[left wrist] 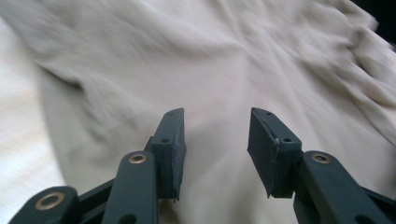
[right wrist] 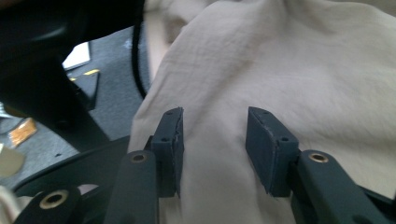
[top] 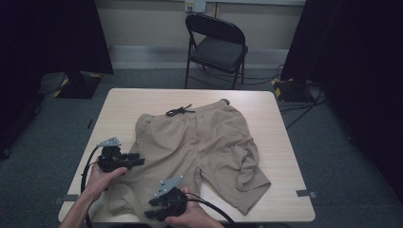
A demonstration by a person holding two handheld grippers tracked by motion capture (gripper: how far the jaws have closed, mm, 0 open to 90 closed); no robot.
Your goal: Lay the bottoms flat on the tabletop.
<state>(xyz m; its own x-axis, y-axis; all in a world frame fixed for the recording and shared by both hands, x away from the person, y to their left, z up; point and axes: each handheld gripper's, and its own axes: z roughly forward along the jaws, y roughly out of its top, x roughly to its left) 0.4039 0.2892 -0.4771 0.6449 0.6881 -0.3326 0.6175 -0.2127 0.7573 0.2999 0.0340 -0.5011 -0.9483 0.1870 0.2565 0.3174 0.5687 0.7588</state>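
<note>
Wooden table [top: 275, 142] with tan shorts [top: 209, 142] spread flat, folding chair [top: 216, 45] behind, left claw [top: 138, 160] and right claw [top: 151, 208] both gaping, empty.

Shorts [left wrist: 224, 60] motion-blurred; far hem cut off at frame edge

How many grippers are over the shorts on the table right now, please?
2. The left gripper is above the shorts' left edge, jaws open. The right gripper is over the near leg by the table's front edge, jaws open too.
</note>
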